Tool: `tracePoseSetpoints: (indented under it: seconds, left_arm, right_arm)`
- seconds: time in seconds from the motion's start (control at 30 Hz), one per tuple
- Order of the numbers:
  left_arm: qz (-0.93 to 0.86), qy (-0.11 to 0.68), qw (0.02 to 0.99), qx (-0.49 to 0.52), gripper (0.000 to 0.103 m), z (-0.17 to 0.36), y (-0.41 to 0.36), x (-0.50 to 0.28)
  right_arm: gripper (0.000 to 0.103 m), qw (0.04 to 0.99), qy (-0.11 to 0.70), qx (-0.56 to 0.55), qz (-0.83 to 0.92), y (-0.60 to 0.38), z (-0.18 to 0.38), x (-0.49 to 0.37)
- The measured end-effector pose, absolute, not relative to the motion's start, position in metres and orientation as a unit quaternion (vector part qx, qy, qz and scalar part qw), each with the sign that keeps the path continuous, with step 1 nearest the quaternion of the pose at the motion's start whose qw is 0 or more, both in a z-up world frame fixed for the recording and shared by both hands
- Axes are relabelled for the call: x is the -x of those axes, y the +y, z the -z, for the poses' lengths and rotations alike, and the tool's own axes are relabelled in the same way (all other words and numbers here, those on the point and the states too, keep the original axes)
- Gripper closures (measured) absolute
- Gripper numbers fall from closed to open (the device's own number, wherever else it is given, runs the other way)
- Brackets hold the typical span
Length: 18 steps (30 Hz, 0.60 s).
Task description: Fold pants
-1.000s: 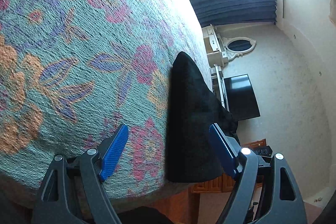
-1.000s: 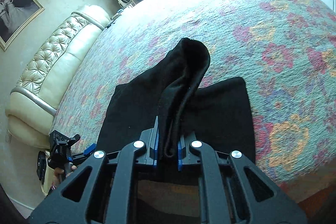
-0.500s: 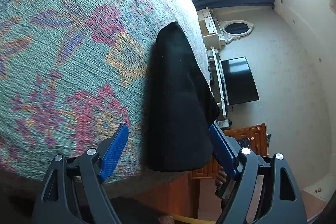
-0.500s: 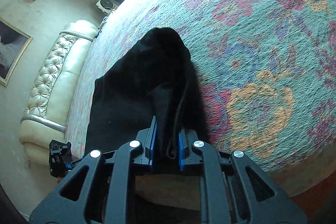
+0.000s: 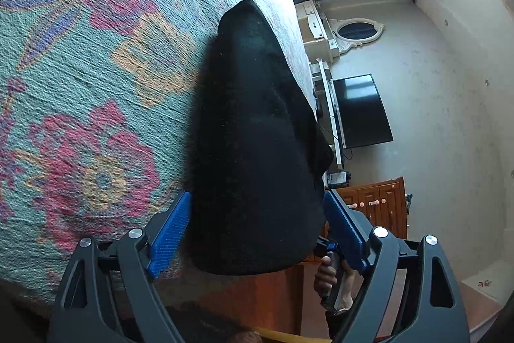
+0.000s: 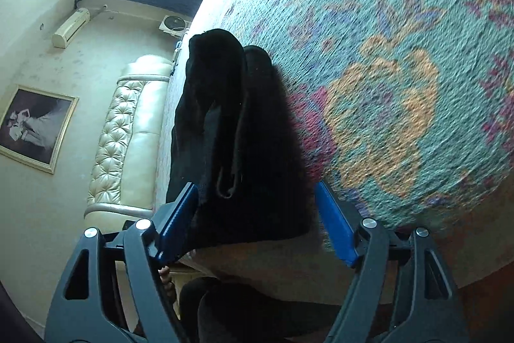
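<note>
The black pants [image 5: 250, 134] lie folded in a narrow stack at the near edge of the floral bedspread [image 5: 96, 85]. My left gripper [image 5: 258, 197] straddles their near end. Its jaws are opening wide and its blue pads [image 5: 170, 230] stand beside the cloth without pressing it. In the right wrist view the pants [image 6: 231, 118] show loose folded layers. My right gripper [image 6: 255, 188] is low at the bed edge with its jaws opening. The cloth lies between its fingers [image 6: 337, 230], which do not pinch it.
The bedspread [image 6: 401, 85] stretches away beyond the pants. A television [image 5: 359, 111] and a wooden cabinet [image 5: 379, 198] stand past the bed's side. A hand [image 5: 331, 272] holds the other gripper there. A cream tufted sofa [image 6: 128, 130] lines the opposite wall.
My right gripper sank to the bed edge, rolled, and let go of the pants fold it was pinching. My left gripper slid closer, so the pants' end now sits between its fingers.
</note>
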<state>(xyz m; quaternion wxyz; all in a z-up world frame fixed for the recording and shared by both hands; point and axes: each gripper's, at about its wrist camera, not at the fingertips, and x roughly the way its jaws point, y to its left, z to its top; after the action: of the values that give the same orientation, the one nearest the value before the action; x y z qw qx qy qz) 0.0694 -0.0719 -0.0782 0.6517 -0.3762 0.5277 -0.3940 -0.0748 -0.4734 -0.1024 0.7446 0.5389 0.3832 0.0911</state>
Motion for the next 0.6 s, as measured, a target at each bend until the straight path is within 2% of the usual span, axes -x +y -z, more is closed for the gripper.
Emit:
tracePoseSetpoints:
  seconds: [0.07, 0.27, 0.33, 0.43, 0.6]
  left_arm:
    - [0.393, 0.526, 0.654, 0.375, 0.018, 0.078, -0.076, -0.07]
    - [0.394, 0.515, 0.661, 0.377, 0.018, 0.073, -0.084, -0.064]
    - [0.393, 0.516, 0.662, 0.377, 0.018, 0.074, -0.084, -0.062]
    - [0.379, 0.543, 0.654, 0.365, 0.023, 0.079, -0.086, -0.059]
    - [0.384, 0.563, 0.643, 0.35, 0.021, 0.082, -0.097, -0.054]
  right_arm:
    - [0.023, 0.738, 0.378, -0.55, -0.102, -0.471, 0.103, 0.071]
    - [0.022, 0.75, 0.391, -0.524, -0.101, -0.456, 0.099, 0.063]
    - [0.037, 0.762, 0.409, -0.495, -0.089, -0.451, 0.098, 0.063]
    - [0.046, 0.769, 0.414, -0.48, -0.085, -0.447, 0.097, 0.063]
    - [0.047, 0.76, 0.41, -0.497, -0.089, -0.453, 0.105, 0.067]
